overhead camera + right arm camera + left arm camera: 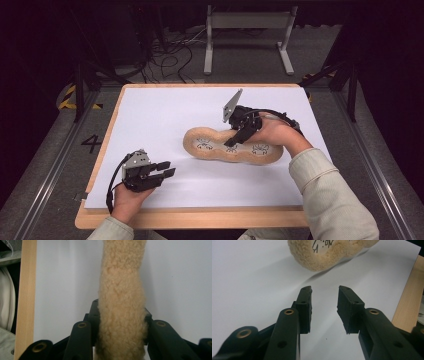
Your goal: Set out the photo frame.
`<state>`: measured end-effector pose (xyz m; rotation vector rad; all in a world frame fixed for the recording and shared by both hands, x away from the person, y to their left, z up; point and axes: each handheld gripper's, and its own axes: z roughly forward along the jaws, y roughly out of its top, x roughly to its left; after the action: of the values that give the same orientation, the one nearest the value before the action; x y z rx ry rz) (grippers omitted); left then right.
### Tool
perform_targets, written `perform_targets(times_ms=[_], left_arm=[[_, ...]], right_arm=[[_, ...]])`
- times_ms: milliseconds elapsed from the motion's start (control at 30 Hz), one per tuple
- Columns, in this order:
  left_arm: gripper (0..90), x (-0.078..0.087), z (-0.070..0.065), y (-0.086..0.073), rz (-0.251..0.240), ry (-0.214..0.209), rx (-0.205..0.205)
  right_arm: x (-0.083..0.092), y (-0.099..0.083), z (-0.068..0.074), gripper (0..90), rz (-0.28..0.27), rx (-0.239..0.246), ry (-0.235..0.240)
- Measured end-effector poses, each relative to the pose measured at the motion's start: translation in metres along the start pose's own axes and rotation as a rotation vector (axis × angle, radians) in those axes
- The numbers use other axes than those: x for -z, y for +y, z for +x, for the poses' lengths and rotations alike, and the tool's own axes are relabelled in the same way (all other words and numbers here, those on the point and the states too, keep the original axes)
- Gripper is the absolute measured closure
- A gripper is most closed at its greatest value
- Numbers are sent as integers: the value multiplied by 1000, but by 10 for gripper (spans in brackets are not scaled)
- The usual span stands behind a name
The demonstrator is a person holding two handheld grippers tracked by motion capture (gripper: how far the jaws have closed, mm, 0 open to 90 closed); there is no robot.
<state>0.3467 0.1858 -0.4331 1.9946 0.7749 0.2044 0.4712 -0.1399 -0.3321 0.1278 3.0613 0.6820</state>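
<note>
A peanut-shaped tan fleecy pad (200, 145) with a white face and black markings lies in the middle of the white sheet (160, 112). My right gripper (235, 141) reaches in from the right and grips the pad at its narrow waist. In the right gripper view the fleece (121, 285) runs up between the jaws, and both pads of the right gripper (121, 312) press into it. My left gripper (167, 169) rests low at the sheet's front left, apart from the pad. Its jaws (324, 293) stand open with nothing between them, pointing at the pad's rounded end (324, 257).
The sheet covers a wooden table whose bare edge (200, 217) runs along the front and right side (409, 302). Behind the table, a white metal frame (247, 22) and cables (170, 55) sit on the dark floor.
</note>
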Motion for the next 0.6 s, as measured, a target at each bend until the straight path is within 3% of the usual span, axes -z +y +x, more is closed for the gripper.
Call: perform_targets(times_ms=[367,600], left_arm=[[644,-2,0,1,7,-6,-3],[645,-3,0,1,11,-6,-2]], right_arm=[[-15,-5,0,668,9,20,54],[-17,-10,-2,667,-6,16,60]])
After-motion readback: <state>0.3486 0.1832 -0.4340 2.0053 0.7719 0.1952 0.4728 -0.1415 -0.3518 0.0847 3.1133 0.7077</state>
